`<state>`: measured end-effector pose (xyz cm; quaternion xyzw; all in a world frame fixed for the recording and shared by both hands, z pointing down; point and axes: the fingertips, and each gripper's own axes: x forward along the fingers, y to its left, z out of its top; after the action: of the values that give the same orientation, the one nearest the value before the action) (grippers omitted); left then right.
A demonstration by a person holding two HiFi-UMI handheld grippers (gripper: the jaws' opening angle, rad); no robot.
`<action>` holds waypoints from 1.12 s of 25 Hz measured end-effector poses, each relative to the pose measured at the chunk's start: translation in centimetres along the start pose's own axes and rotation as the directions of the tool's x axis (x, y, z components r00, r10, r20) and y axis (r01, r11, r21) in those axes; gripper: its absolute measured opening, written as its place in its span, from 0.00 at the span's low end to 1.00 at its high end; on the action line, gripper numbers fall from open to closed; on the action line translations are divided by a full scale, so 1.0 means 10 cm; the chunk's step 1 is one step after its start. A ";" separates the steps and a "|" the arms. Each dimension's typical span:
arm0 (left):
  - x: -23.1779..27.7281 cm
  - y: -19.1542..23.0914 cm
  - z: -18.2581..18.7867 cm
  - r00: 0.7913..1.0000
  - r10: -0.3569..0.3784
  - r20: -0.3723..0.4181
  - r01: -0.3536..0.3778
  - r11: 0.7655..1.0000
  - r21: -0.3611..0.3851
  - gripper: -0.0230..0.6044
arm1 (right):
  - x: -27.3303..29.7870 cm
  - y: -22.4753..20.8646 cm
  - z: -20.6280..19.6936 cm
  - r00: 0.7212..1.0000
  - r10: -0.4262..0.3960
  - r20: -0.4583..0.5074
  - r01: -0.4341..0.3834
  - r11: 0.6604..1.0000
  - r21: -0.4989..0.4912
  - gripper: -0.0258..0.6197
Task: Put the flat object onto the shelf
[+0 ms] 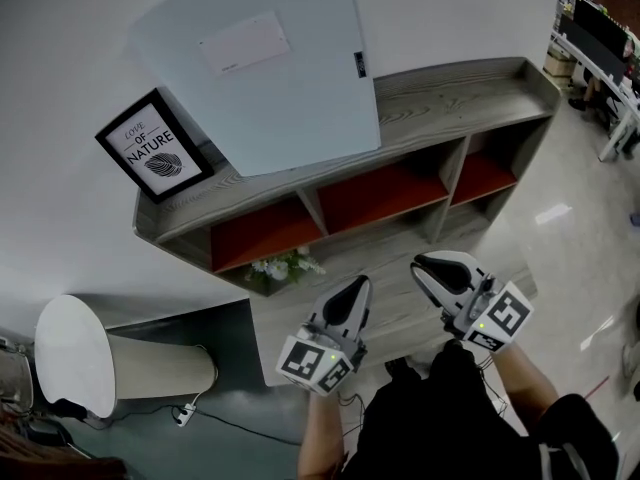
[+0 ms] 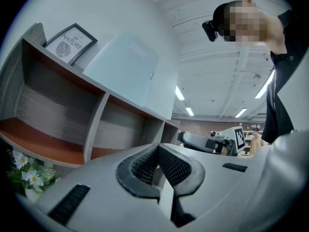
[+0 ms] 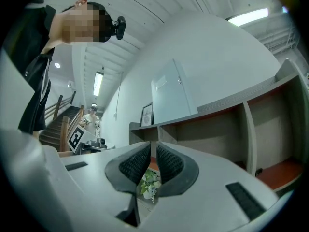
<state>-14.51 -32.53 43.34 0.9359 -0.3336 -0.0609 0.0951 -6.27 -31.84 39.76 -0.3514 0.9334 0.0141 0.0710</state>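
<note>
The flat object is a large pale blue-grey board (image 1: 270, 68) that stands on top of the wooden shelf (image 1: 470, 93) and leans back against the white wall. It also shows in the left gripper view as the board (image 2: 128, 66) and in the right gripper view as the board (image 3: 171, 98). Both grippers are low in front of the shelf, apart from the board. My left gripper (image 1: 358, 286) (image 2: 157, 149) is shut with nothing in it. My right gripper (image 1: 425, 265) (image 3: 153, 149) has its pads drawn together to a thin slit and is empty.
A black-framed leaf picture (image 1: 153, 146) leans at the shelf's left end beside the board. A small pot of white flowers (image 1: 283, 265) sits on the low ledge below. The shelf's red-floored compartments (image 1: 375, 196) are open-fronted. A round white table (image 1: 72, 353) stands at left, and desks (image 1: 600, 38) at far right.
</note>
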 end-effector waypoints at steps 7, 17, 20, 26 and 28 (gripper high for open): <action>-0.05 -0.12 -0.04 1.000 0.026 -0.002 -0.026 1.000 0.008 0.06 | -0.11 0.12 -0.10 0.999 0.031 -0.034 -0.031 0.999 0.011 0.08; -0.04 -0.65 -0.19 0.999 0.046 -0.008 -0.046 0.999 0.022 0.06 | -0.65 0.19 -0.22 0.995 0.032 -0.097 -0.032 0.999 0.003 0.06; -0.03 -0.91 -0.29 0.998 0.052 -0.018 -0.052 0.999 0.016 0.06 | -0.93 0.25 -0.26 0.992 0.032 -0.121 -0.031 0.999 0.012 0.06; -0.10 -1.48 -0.51 0.998 0.061 -0.032 -0.061 0.998 0.016 0.06 | -1.53 0.37 -0.28 0.989 0.028 -0.143 -0.022 0.999 0.044 0.06; -0.15 -1.68 -0.59 0.996 0.075 -0.041 -0.075 0.997 0.007 0.06 | -1.73 0.45 -0.28 0.989 0.030 -0.145 -0.025 0.999 0.041 0.06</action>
<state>-4.38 -18.00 45.45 0.9240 -0.3668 -0.0371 0.1013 3.34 -17.36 44.92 -0.3371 0.9410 -0.0288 0.0095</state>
